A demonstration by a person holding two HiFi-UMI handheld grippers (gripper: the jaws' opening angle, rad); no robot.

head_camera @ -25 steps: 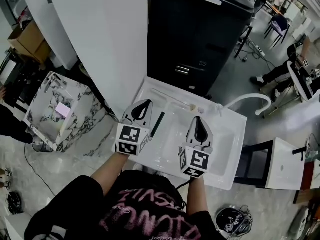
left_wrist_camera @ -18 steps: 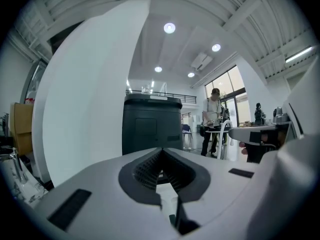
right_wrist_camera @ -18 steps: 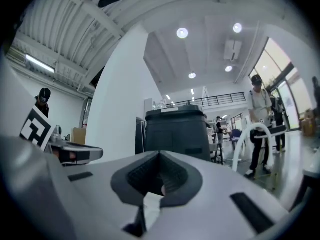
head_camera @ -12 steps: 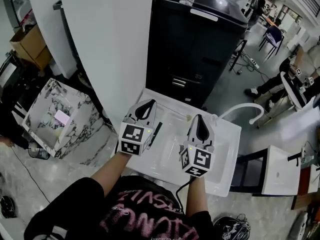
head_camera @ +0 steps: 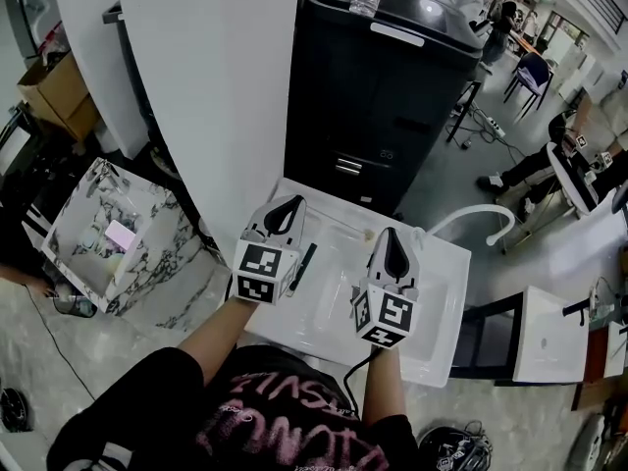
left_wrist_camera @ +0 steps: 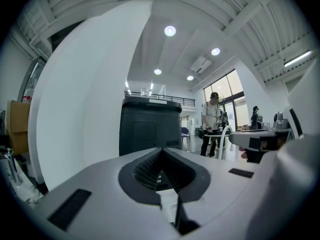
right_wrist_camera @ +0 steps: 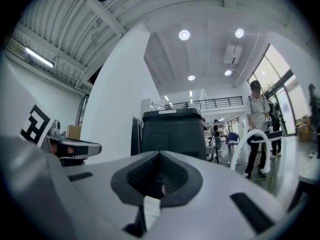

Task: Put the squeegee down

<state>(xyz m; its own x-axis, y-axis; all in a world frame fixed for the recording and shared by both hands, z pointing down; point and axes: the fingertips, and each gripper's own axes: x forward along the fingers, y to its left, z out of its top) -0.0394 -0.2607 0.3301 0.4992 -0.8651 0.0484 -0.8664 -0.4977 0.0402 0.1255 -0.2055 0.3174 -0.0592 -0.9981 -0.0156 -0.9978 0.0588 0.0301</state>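
1. Squeegee [head_camera: 305,254]: a slim dark bar lying flat on the white sink unit [head_camera: 444,307], toward its left edge and just right of your left gripper's marker cube. Nothing grips it. The head view does not show whether it rests on the rim or inside the basin.
2. Left gripper [head_camera: 293,202]: the tongs are pressed together with nothing between them. You hold it level above the sink's left edge, beside the squeegee but clear of it.
3. Right gripper [head_camera: 391,232]: the tongs are likewise closed and empty. It is held level over the middle of the basin, apart from the squeegee.
4. Surroundings: a white faucet [head_camera: 481,208] arches over the sink's far right corner, and a black cabinet [head_camera: 392,96] stands behind the far edge.
5. Progress: judging by the released squeegee and your two empty grippers, the put-down looks complete. No further step appears to remain for you.
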